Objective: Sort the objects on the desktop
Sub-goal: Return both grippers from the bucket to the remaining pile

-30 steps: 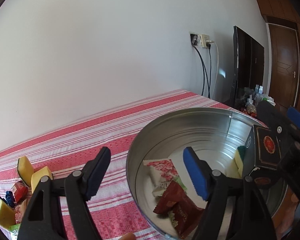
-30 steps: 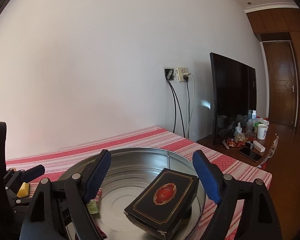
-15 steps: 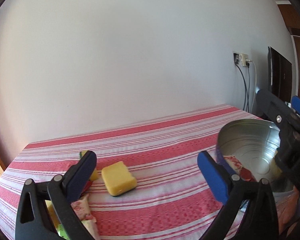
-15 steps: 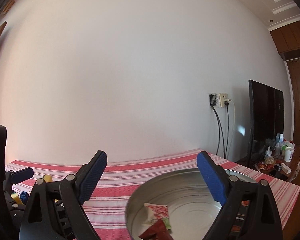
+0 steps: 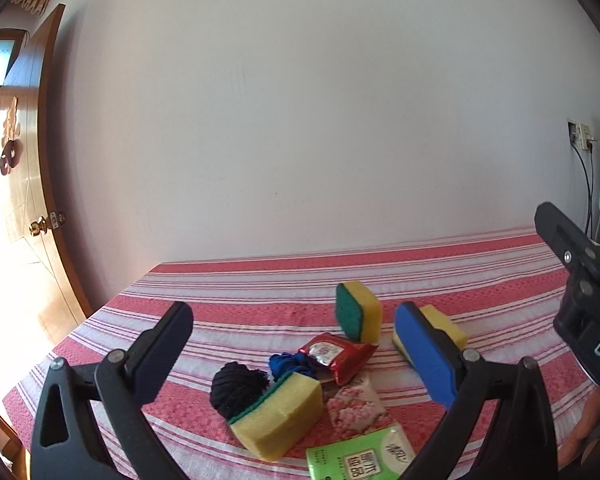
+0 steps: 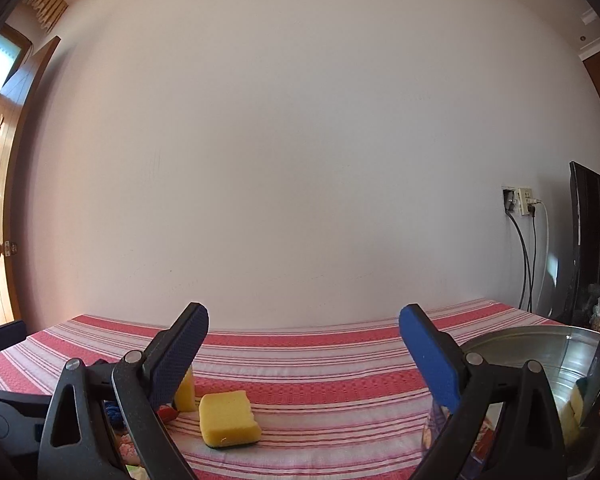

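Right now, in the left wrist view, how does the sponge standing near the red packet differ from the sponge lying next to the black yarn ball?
The standing sponge rests on edge, green scouring face toward the camera; the lying sponge lies lower and tilted, its green layer only a thin strip along the far edge. The standing one is farther away, behind the red packet; the lying one touches the black yarn ball. Both are yellow with a green pad.

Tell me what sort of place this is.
Most likely a room in a home. A table with a red-striped cloth stands against a plain wall, a wooden door with a brass knob is on the left, and a dark flat screen stands on the right.
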The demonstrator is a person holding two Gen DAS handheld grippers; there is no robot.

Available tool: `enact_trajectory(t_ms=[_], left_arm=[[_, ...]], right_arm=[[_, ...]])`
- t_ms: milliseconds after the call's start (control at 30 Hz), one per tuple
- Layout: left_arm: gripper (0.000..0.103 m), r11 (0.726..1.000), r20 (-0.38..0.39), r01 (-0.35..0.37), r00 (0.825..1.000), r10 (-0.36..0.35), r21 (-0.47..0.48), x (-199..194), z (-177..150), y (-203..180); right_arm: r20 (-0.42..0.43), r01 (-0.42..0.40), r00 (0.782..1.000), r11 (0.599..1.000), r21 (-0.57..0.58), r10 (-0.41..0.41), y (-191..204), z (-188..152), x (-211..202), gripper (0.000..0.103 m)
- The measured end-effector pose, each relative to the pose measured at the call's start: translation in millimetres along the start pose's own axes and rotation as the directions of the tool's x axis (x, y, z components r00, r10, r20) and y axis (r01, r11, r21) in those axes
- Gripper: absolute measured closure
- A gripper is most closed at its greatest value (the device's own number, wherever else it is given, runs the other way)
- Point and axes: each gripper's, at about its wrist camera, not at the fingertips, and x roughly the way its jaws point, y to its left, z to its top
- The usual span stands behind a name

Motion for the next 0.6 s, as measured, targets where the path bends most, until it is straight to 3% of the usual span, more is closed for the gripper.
enact_trajectory(t_ms=[100,233,400,600], left_arm=[[0.001,0.999,-0.024,-0.027,0.999,0.026,-0.028,7.5,-4.6,13.0],[0.001,0.996,-0.044,-0.064,0.997,0.061,-0.058,11.5,-9.9,25.9],[0.001,0.995,-0.109,-0.031,0.994,0.021,-0.091,18.4,-15.8,34.8],[0.001,0.993,-0.143,-0.057,0.989,0.042,-0.100,20.8,-21.0,48.8]], right_arm=[[-0.043,-0.033,0.999,0.999,-0.032,0.031,10.2,-3.3,2.6,0.005],[-0.036,-0.030,0.999,0.999,-0.020,0.029,5.7,-3.8,1.0,0.004],[-0.069,-0.043,0.997,0.999,-0.024,0.041,7.8,-6.3,7.1,0.004],[-0.129,-0.095,0.987,0.995,-0.023,0.091,10.6,-9.1,18.5,0.004]])
